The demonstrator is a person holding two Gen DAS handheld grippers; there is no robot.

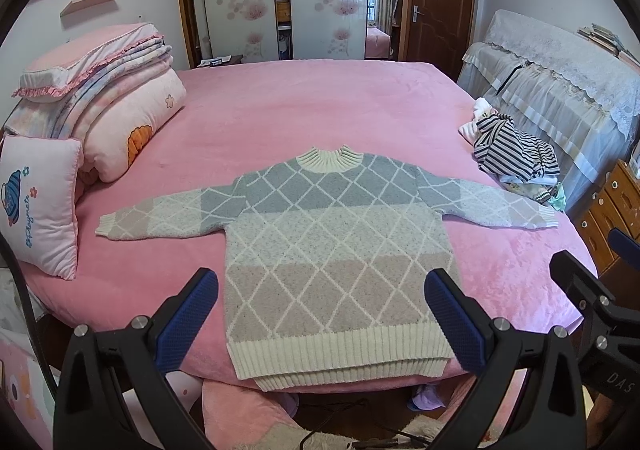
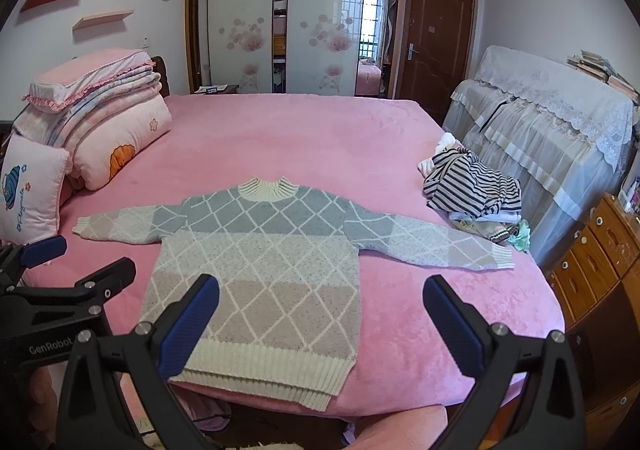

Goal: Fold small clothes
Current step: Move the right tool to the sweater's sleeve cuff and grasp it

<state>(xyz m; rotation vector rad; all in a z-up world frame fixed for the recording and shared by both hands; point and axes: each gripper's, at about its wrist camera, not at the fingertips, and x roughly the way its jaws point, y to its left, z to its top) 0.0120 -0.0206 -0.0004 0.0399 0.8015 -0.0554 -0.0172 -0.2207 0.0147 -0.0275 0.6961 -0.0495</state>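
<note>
A small knitted sweater with a white diamond pattern on grey and beige bands lies flat and face up on the pink bed, sleeves spread, cream hem at the near edge. My left gripper hovers open above the hem, its blue-padded fingers straddling the body, holding nothing. My right gripper is open too, above the sweater's lower right part and the bare sheet beside it. Each gripper shows at the edge of the other's view.
A heap of striped clothes sits at the bed's right edge by the right sleeve. Folded quilts and pillows are stacked at the left. A lace-covered piece of furniture and wooden drawers stand to the right.
</note>
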